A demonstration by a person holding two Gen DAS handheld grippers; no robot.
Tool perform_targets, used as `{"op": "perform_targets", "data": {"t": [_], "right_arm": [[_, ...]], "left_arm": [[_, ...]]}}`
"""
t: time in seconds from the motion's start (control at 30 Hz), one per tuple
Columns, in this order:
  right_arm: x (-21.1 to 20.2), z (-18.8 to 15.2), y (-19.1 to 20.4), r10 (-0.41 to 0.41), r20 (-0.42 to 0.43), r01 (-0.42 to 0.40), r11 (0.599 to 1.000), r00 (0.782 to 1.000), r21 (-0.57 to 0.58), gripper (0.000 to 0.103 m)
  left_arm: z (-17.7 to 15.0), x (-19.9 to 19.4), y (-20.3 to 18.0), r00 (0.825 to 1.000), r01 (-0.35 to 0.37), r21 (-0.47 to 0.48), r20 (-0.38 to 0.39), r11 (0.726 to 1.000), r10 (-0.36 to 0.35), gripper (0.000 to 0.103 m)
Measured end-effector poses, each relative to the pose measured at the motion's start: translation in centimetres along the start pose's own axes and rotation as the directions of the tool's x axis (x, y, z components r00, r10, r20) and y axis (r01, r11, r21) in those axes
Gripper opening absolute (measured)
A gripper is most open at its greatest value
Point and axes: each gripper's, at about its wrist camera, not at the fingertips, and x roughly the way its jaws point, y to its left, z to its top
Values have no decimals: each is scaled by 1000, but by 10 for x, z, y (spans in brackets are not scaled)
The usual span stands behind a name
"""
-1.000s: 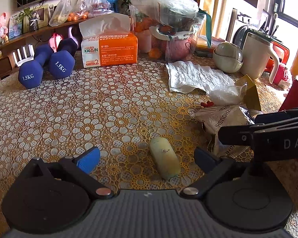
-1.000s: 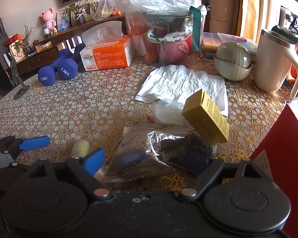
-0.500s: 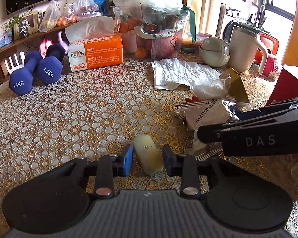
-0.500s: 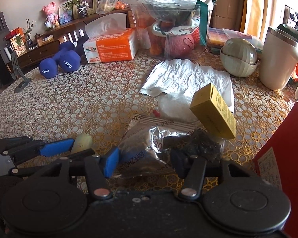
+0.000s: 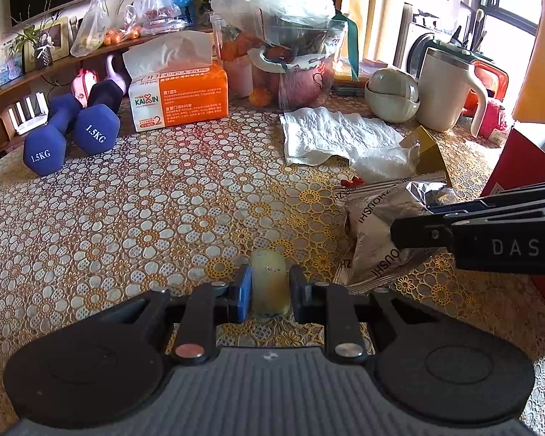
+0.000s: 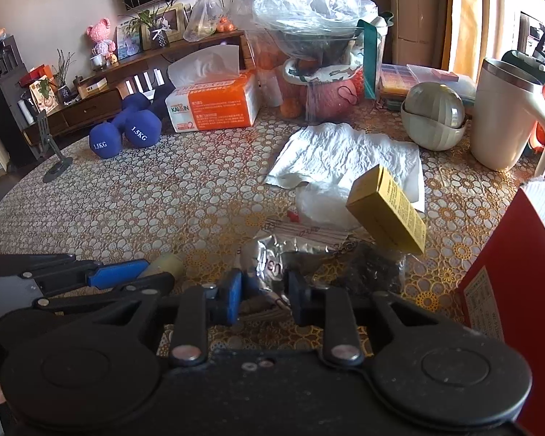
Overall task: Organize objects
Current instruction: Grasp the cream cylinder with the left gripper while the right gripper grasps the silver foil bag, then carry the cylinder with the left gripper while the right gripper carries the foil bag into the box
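Note:
A small pale yellow tube [image 5: 269, 269] lies on the lace tablecloth [image 5: 145, 218]. My left gripper [image 5: 270, 292] is closing its jaws, and the blue and black pads press on the tube's sides. The tube's tip [image 6: 167, 263] also shows in the right wrist view, beside the left gripper [image 6: 141, 272]. A crumpled silver foil bag [image 6: 269, 258] lies to the right of it. My right gripper [image 6: 263, 296] is closing too, with a bunched edge of the bag pinched between its pads. From the left wrist view the right gripper [image 5: 399, 234] reaches onto the foil bag [image 5: 374, 218].
A yellow box [image 6: 388, 210] leans on the bag, with a white paper towel [image 6: 345, 156] behind it. A red box [image 6: 508, 272] stands at the right. Blue dumbbells [image 5: 69, 127], an orange tissue pack [image 5: 181, 101], a lidded bowl [image 6: 432, 116] and a cream mug [image 5: 443, 91] line the back.
Both grippers have gone from wide open to shut: the left around the yellow tube, the right onto the foil bag. Neither hand has shifted much.

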Motion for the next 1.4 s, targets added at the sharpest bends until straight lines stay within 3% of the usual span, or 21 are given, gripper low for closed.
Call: {"op": "perform_targets", "data": {"t": [0.4,0.7,0.97,1.4], "right_arm": [[-71,-7,-14,38,75,-39,999,996,5,25],[-140,-3,-42,39,142,-42,999,989,21,25],[-185,-11,-79,-13,198,0,998,980,65,25],[-229,-30,-164,-170,210,135,976,963,171,25]], "left_arm": [[7,-39,-10,999,53,29,5,998,-53,21],[34,-83,-38,994,106,72,27,992,-108,21],[56,-114,-94,984,157,173,53,972,-168,21],[73,-116,-202,961,249,279,44,927,-272,21]]}}
